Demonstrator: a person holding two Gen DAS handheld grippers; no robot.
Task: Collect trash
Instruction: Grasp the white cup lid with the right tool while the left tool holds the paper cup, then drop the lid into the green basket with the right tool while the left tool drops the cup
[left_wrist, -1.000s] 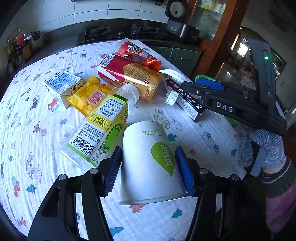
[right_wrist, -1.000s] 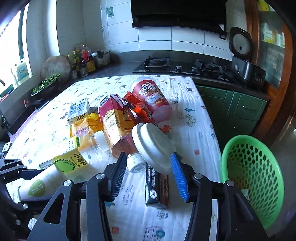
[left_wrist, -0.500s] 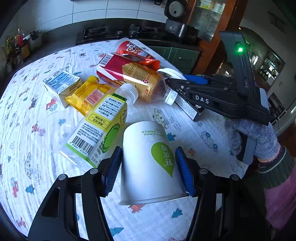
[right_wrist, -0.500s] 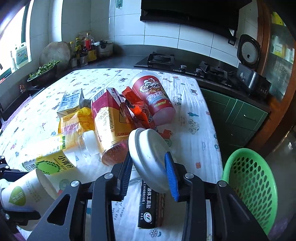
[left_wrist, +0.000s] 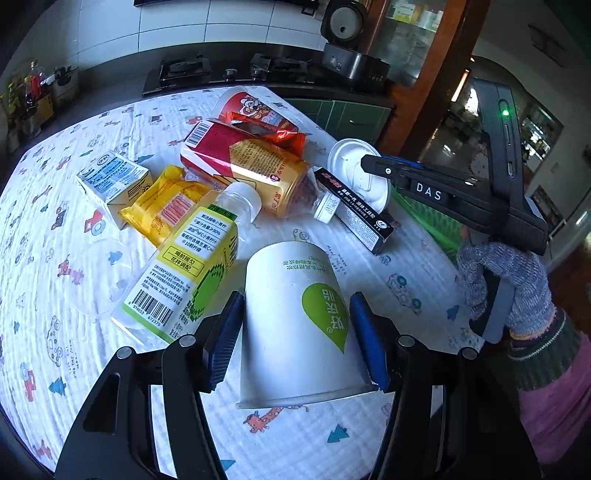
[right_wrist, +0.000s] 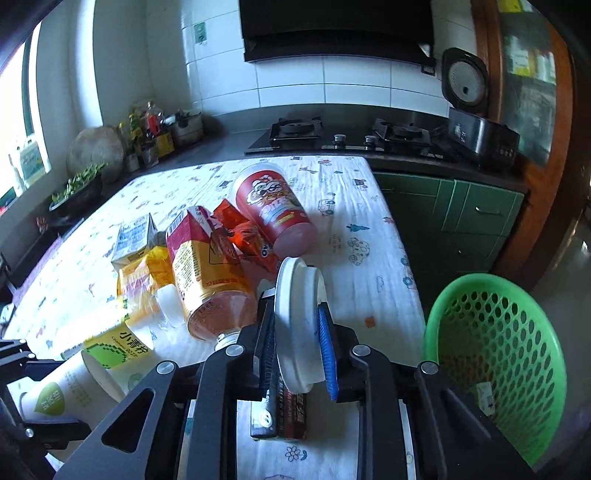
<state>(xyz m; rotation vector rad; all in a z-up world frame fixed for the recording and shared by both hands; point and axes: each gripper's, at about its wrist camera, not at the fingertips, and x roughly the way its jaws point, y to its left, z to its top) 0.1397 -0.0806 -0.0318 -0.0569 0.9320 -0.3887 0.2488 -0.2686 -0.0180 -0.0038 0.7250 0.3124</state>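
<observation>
**Litter heaped on the tabletop**

A white paper cup with a green leaf mark (left_wrist: 299, 325) lies on its side, base pointing away. Beside it lies a clear bottle with a yellow-green label (left_wrist: 184, 273). A flat white plastic lid (right_wrist: 297, 325) stands on edge above a black carton (left_wrist: 354, 206). Farther back lie a red-and-gold carton (left_wrist: 251, 166), a yellow pouch (left_wrist: 162, 206) and a red snack cup (right_wrist: 273, 206).

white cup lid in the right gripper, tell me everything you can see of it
The white cup lid is a round plastic-looking disc with a raised rim and a small moulded sip tab on its top face. It stands on edge between the right gripper, whose blue-padded fingers are closing on its two faces. It is off the patterned tablecloth, above a black carton and left of the green basket.
</observation>
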